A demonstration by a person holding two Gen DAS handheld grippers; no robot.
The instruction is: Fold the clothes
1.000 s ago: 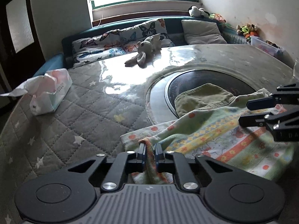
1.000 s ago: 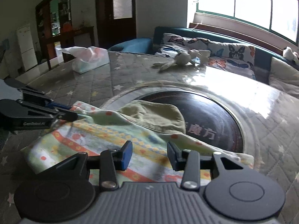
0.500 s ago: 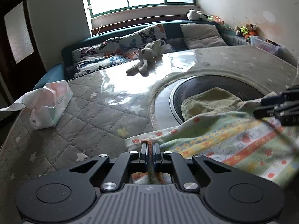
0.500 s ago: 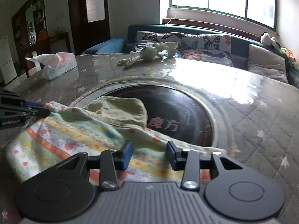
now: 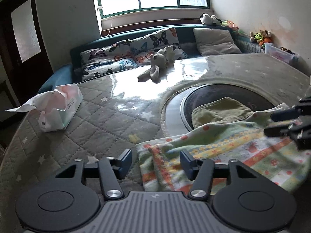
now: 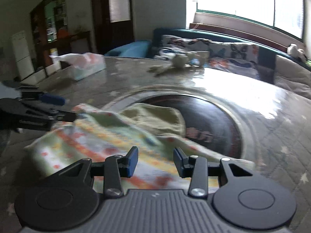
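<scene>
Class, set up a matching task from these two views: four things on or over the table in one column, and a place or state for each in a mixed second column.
1. left gripper
2. tissue pack
3. plush rabbit
4. olive cloth

a. on the dark round inset
b. far side, by the pillows
c. open over the patterned cloth's corner
d. table's left edge

Pairs: 1-c, 2-d, 3-b, 4-a

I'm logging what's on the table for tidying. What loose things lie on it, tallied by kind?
Clothes: 2, the patterned cloth and the olive garment.
Tissue packs: 1, the tissue pack.
Soft toys: 1, the plush rabbit.
Total: 4.
</scene>
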